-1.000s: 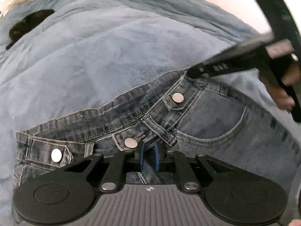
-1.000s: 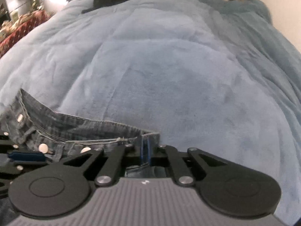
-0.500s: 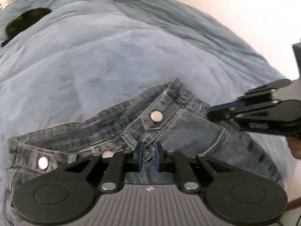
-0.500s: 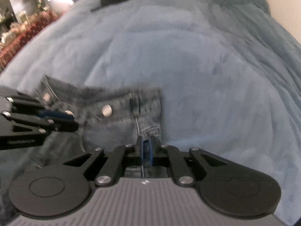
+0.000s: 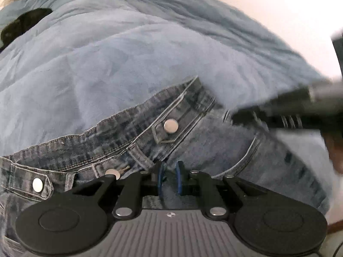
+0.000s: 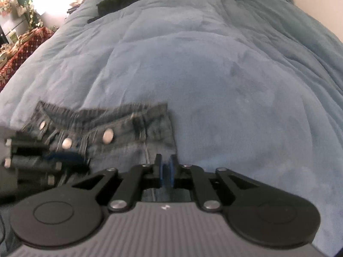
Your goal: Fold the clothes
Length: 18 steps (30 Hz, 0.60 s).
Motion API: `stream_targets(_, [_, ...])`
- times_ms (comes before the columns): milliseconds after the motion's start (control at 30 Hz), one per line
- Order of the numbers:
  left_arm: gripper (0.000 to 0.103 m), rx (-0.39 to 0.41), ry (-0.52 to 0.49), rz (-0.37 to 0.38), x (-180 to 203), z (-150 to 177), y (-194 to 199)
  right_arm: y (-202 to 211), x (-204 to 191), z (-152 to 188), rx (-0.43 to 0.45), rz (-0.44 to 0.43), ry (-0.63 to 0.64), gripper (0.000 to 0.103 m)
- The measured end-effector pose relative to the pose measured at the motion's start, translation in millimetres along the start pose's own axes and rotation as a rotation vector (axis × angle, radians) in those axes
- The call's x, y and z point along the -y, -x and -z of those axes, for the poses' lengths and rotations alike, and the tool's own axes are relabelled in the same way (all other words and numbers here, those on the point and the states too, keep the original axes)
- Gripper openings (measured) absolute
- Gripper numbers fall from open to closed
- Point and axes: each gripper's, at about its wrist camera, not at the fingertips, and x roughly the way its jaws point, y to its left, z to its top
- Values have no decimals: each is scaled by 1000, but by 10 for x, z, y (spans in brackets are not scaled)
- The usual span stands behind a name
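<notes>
Blue jeans (image 5: 214, 145) lie waistband-up on a blue fleece blanket (image 5: 107, 64), silver snaps showing. My left gripper (image 5: 169, 177) is shut on the denim just below the waistband, with fabric between its blue pads. In the right wrist view the jeans (image 6: 128, 145) end at a folded waistband corner, and the left gripper (image 6: 64, 158) comes in from the left edge. My right gripper (image 6: 166, 172) hovers behind that corner, its jaws a crack apart and easing open, with denim under them but none pinched. Blurred, the right gripper (image 5: 235, 116) reaches in over the hip.
A black garment (image 6: 122, 2) lies far back on the blanket (image 6: 235, 85). A red patterned cloth (image 6: 23, 49) and clutter sit off the bed's left side. A pale wall (image 5: 268, 10) runs along the right. A person's hand (image 5: 336, 150) holds the right gripper.
The right gripper let go of the waistband corner and drew back from it; the corner now lies flat ahead of its tips. The left gripper kept its hold and barely moved.
</notes>
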Motion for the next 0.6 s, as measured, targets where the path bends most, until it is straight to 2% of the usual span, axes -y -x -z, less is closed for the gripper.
stream_targets(167, [11, 31, 14, 49, 72, -103, -7, 86, 7, 194, -32, 23, -35, 8])
stream_targets(300, [11, 70, -65, 97, 295, -257, -73, 272, 79, 458, -67, 60, -50, 8])
stream_targets(433, [11, 98, -183, 85, 538, -462, -275, 485, 173, 818, -136, 70, -74, 8])
stream_targets(533, [11, 80, -199, 76, 564, -633, -500, 618, 215, 1029, -174, 82, -80, 8])
stream_targets(600, [11, 63, -212, 81, 539, -695, -609, 694, 215, 1041, -158, 88, -83, 10])
